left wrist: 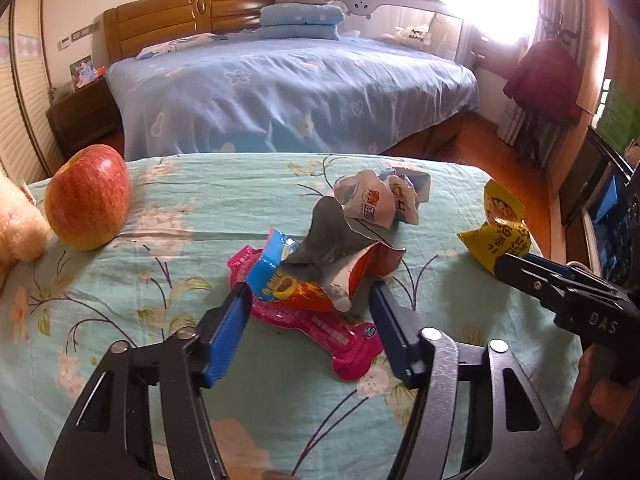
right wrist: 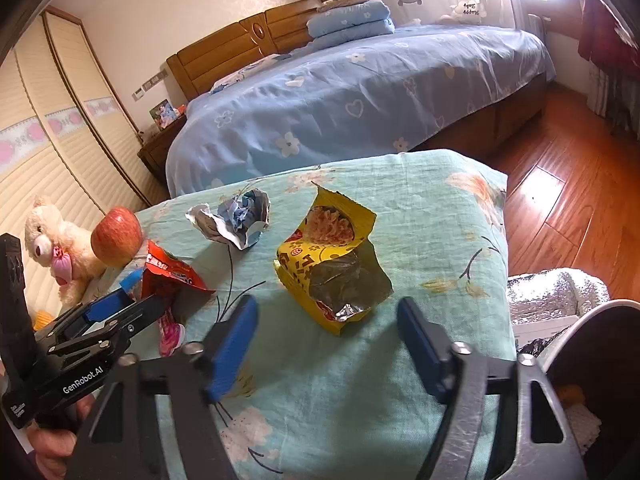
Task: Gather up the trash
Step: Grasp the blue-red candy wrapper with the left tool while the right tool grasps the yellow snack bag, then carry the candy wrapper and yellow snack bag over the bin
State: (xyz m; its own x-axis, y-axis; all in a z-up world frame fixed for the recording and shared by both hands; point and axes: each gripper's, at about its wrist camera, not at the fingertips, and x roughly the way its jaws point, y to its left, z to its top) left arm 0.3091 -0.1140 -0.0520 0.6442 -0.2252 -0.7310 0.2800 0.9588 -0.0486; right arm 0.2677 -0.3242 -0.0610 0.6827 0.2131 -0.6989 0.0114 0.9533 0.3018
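Both claws spread, nothing pinched: left claw (left wrist: 310,300) straddles red wrapper (left wrist: 320,280), right claw (right wrist: 326,320) faces yellow wrapper (right wrist: 328,264), frame centre; light, crinkly, slippery—pinch crumpled folds.

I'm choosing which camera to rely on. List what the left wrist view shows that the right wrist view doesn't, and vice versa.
Left wrist only: the pink bone-shaped packet in full under the red wrapper.

Right wrist only: the teddy bear's face, and a foil-lined box beside the table.

Both: apple, yellow wrapper, crumpled white-blue wrapper, both hand-held grippers open.
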